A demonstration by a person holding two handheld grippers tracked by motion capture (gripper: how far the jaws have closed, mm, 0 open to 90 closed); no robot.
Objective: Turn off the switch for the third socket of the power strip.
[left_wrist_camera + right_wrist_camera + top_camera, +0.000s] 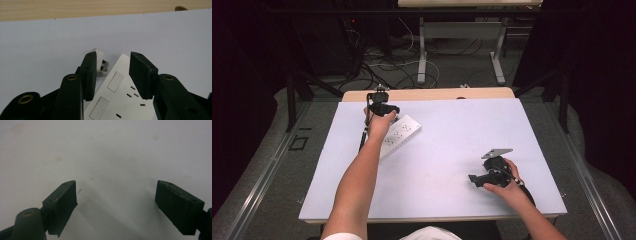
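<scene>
L gripper [112,72] hung over the white power strip [120,100] at the table's [452,150] far-left, jaws apart, nothing held; a plug [102,63] lay beside the strip's end. R gripper [116,202] sat near-right w/ jaws wide apart, empty.

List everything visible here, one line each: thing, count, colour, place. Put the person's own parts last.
power strip: 1, white, left part of the table, lying at an angle under the left hand
plug: 1, white with metal pins, beside the strip's far end
table: 1, white top with a wooden far edge, centre
second table: 1, pale top on grey legs, behind
cables: several, black and white, floor behind
left gripper: 1, black, open over the strip's end
right gripper: 1, black, open over bare table
hands: 2, holding the grippers
</scene>
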